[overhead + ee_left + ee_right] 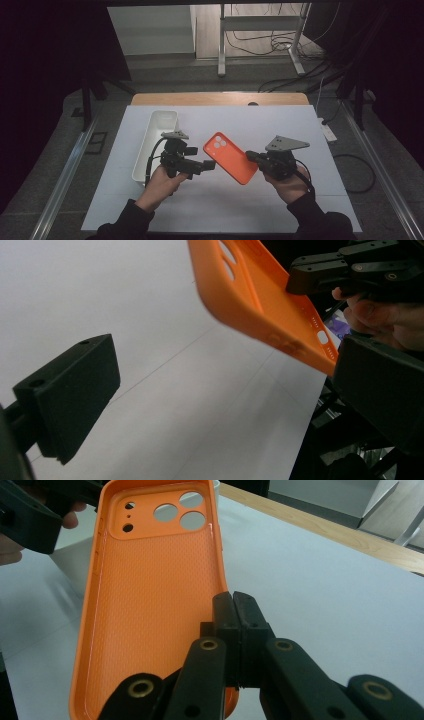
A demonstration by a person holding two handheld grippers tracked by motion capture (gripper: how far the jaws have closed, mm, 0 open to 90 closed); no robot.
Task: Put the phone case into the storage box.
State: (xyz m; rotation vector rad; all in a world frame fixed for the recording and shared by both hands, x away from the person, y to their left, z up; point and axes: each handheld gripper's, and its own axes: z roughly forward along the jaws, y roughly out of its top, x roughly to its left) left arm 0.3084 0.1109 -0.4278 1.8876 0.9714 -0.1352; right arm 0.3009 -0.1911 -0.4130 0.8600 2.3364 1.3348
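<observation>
Above the middle of the table (300,200), from the high view, the right gripper (250,156) clamps the orange phone case's (230,157) edge in the air, a white bin (150,145) standing leftward. Left gripper (220,390) view: jaws released, straddling the case's corner; close squarely before pulling. Right gripper view alone shows the textured inside and the camera holes.

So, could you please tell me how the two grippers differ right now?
The right gripper is shut on the orange phone case, pinching its side wall; the left gripper stands open, jaws wide apart, gripping nothing. The right one holds the case up; the left sits beside the case's lower edge. Both are black and hand-held.
</observation>
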